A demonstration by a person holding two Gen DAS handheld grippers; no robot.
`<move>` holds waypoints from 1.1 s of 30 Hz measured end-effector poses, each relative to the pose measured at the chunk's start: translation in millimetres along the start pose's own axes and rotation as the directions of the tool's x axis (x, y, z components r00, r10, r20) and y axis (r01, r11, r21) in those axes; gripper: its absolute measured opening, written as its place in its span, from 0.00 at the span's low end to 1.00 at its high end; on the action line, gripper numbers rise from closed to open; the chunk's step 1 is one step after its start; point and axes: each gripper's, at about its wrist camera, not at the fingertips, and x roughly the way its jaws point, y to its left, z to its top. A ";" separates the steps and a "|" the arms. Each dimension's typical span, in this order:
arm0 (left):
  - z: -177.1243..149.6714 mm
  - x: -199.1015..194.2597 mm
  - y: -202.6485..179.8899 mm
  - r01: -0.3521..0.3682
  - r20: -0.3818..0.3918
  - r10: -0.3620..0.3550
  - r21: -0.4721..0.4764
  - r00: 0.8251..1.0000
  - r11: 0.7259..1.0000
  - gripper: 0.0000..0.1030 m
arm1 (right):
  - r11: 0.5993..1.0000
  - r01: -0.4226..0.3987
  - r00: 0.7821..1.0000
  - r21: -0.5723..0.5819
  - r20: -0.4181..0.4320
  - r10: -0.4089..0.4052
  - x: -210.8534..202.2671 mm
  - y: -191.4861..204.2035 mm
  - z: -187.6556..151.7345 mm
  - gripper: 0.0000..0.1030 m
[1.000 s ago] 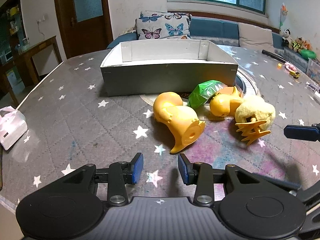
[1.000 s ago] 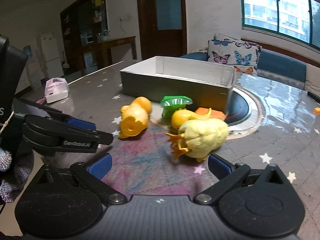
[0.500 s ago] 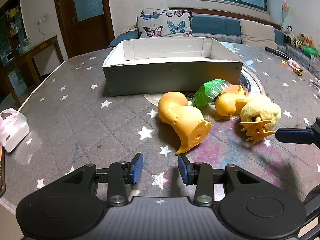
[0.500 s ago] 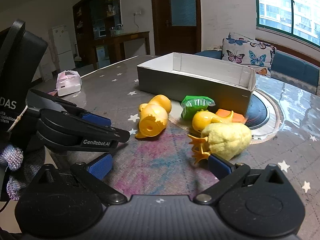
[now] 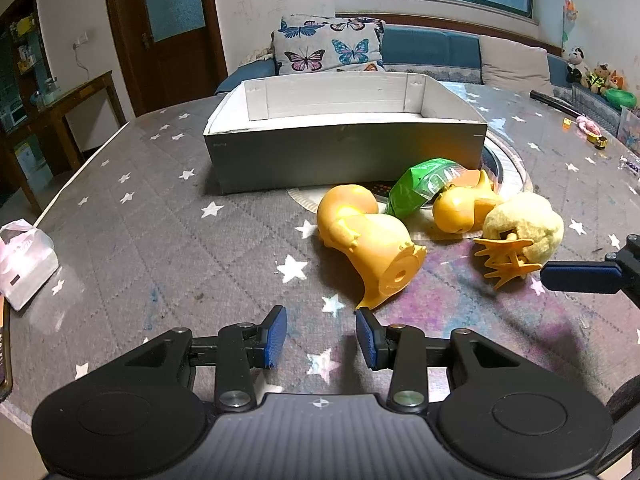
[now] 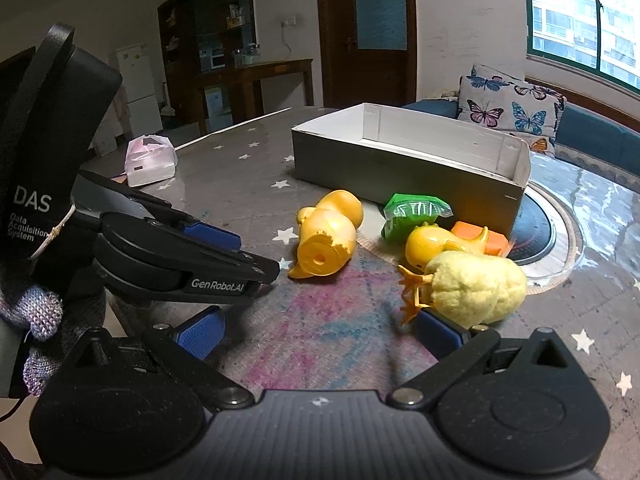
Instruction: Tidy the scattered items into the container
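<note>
A grey cardboard box [image 5: 344, 152] with white inside walls stands open on the table; it also shows in the right wrist view [image 6: 400, 172]. In front of it lie a large orange toy duck [image 5: 372, 246] on its side, a green packet [image 5: 420, 192], a small yellow duck [image 5: 460, 210], an orange block [image 6: 476, 236] and a fuzzy yellow chick [image 5: 524, 230] with orange feet. My left gripper [image 5: 322, 336] is open and empty, just short of the large duck's [image 6: 326, 240] base. My right gripper [image 6: 316, 332] is open wide and empty, its right finger beside the chick [image 6: 476, 288].
A pink tissue pack [image 5: 24, 258] lies near the table's left edge, also in the right wrist view [image 6: 150, 160]. A round induction plate [image 6: 536, 232] is set in the table right of the box. Small items [image 5: 588, 132] lie far right. A sofa stands behind.
Both grippers have drawn back a little from the toys and risen slightly. The right gripper swung so the left gripper looms larger in its view. The toys have not moved.
</note>
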 end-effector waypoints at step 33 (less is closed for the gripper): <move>42.7 7.5 24.0 0.085 -0.001 -0.085 -0.035 0.996 0.996 0.40 | 0.999 -0.030 0.999 -0.044 -0.035 0.029 61.1 6.3 40.6 0.88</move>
